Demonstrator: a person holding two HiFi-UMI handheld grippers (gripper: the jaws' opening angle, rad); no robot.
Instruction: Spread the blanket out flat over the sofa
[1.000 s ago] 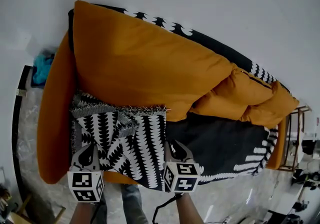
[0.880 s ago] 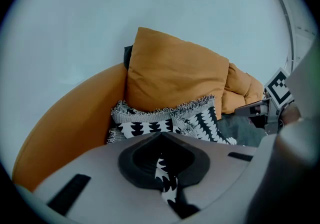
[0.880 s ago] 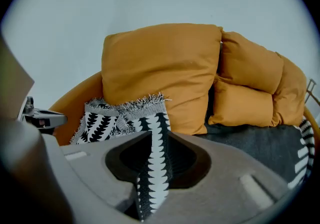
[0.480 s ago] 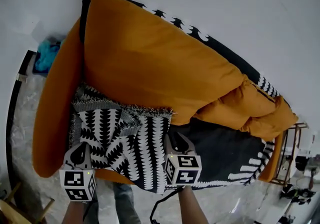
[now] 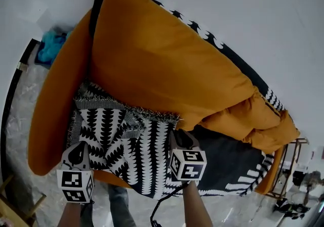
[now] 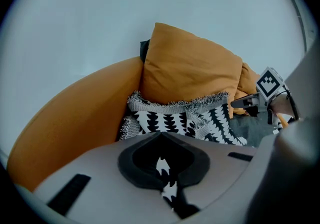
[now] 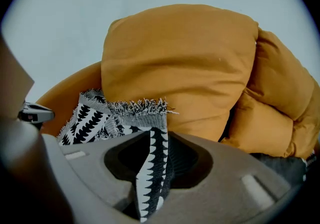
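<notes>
A black-and-white patterned blanket (image 5: 126,142) with a grey fringed hem lies bunched on the left seat of the orange sofa (image 5: 55,104). My left gripper (image 5: 78,155) is shut on the blanket's near left edge; a strip of blanket (image 6: 167,180) shows between its jaws. My right gripper (image 5: 178,140) is shut on the blanket's right edge, with a band of blanket (image 7: 152,168) running through its jaws. The fringed hem (image 7: 137,108) lies against the big orange back cushion (image 7: 180,68).
A second dark patterned throw (image 5: 228,157) covers the right seat and runs along the sofa back. Loose orange cushions (image 5: 258,119) are piled at the right. A blue object (image 5: 50,46) lies on the floor behind the left armrest. A wooden rack (image 5: 291,170) stands at the right end.
The view has swung, so the sofa sits more upright in frame. Both grippers keep their hold on the blanket, and the left one has drifted slightly left and down.
</notes>
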